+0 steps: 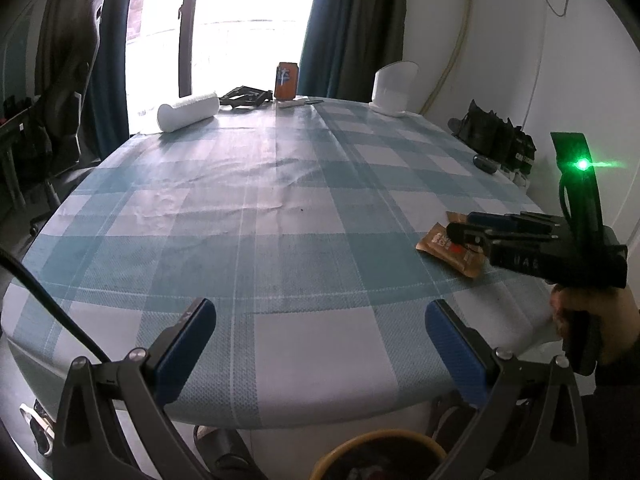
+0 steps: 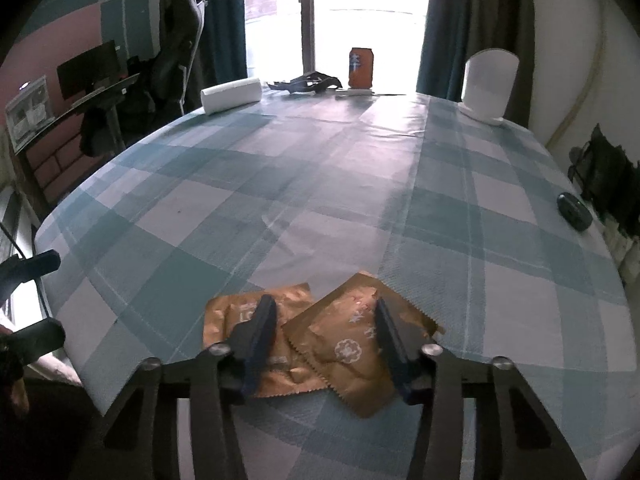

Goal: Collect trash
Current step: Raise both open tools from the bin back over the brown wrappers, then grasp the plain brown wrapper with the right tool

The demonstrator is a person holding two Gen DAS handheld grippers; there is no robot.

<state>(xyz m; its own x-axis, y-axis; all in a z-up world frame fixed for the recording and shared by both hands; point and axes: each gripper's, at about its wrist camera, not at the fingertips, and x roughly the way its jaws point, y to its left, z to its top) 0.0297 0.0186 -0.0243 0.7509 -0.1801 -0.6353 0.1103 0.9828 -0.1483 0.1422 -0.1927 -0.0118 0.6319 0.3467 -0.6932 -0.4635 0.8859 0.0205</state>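
Wrappers [image 2: 320, 344] lay at the table's [image 2: 320, 184] near edge, loosely straddled by the right gripper [image 2: 324, 332]; squeezing squarely seemed wise. Left gripper [image 1: 320, 340] gaped, empty.

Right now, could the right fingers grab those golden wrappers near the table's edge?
Probably yes. The right fingers already straddle the two wrappers, not yet clearly pinching, and nothing lies between them. The left fingers hang apart, out of the way.

Two golden wrappers [image 2: 344, 344] under the right gripper's jaws, overlapping, one by each finger. Ahead of the jaws, far across the checked table [image 2: 320, 184]: one orange can [image 2: 361, 67], one lying white roll [image 2: 231, 95], one upright white holder [image 2: 489, 84]. Right of the jaws: one small dark case [image 2: 574, 211].
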